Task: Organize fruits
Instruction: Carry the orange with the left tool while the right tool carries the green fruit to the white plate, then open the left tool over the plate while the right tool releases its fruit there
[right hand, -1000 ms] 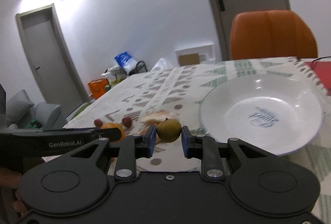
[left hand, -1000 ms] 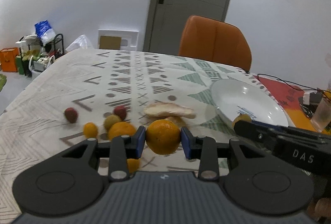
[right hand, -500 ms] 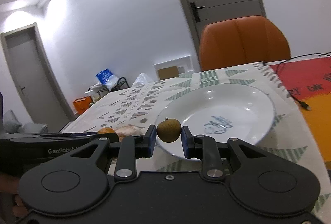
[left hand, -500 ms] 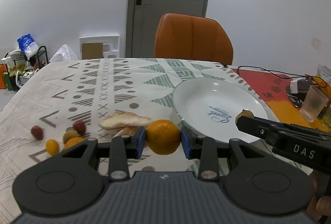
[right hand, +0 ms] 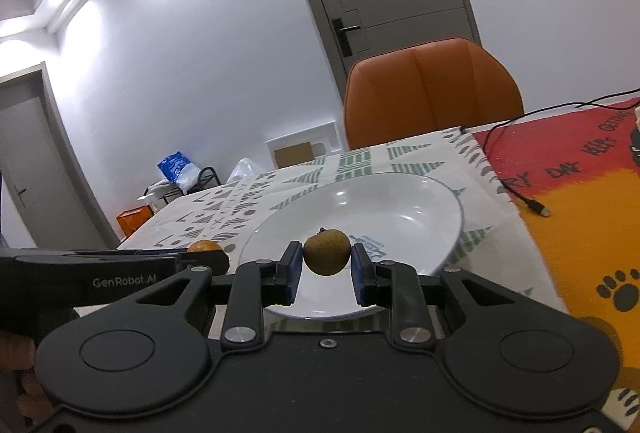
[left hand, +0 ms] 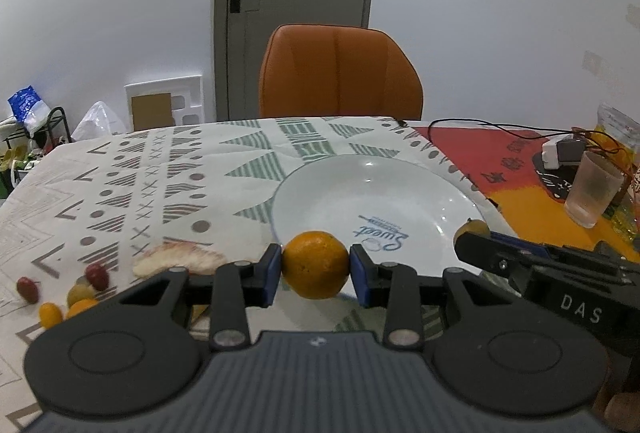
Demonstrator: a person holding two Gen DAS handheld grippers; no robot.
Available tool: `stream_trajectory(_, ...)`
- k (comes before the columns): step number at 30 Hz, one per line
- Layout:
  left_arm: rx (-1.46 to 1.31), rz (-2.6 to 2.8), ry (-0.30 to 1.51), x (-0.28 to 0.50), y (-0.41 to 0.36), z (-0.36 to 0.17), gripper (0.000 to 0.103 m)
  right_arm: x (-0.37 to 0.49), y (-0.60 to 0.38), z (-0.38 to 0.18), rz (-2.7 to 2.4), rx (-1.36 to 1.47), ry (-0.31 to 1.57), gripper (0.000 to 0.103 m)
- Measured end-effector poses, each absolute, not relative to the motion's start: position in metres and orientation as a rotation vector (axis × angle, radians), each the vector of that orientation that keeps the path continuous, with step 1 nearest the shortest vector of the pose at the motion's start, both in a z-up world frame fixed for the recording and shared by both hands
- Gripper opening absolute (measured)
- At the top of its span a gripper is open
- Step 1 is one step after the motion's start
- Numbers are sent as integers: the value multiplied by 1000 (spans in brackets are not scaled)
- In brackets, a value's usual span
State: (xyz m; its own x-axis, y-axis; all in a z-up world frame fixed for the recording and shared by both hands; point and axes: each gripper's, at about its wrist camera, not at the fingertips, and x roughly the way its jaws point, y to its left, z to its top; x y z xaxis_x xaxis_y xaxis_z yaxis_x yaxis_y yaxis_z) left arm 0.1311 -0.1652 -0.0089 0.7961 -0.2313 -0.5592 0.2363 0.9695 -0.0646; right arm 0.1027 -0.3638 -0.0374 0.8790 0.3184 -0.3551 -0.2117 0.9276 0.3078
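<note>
Over the white plate's [left hand: 404,189] near rim, both grippers sit level: left gripper [left hand: 316,267] jaws clamp an orange [left hand: 316,264], right gripper [right hand: 326,265] jaws pinch a small brown fruit [right hand: 326,252].

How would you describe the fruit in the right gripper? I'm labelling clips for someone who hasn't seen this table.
Start at the white plate before the orange chair. Above its near rim, the right gripper pinches a small round fruit. It is dull brownish-green with a speckled skin and a stem nub, unlike the larger bright orange in the left gripper.
</note>
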Motion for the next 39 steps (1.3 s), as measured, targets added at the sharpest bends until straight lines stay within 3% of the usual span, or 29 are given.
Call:
stream_trajectory(18,-20,-295,641,155,-186,-26,36,111,-377,-47,249,255,449,25)
stream_trajectory(25,-27,-273,617,149,-179,-20,40,111,-372,-45,251,242,448,30)
stream_trajectory(31,-30,-234,602,139,-163,-16,61,108,-365,-43,263,246,445,33)
stream_trajectory(35,-48,-210,600,133,-147,-15,76,104,-357,-38,272,234,436,42)
stream_trajectory(39,-70,-163,607,128,-127,-13,81,100,-352,-33,283,229,423,54)
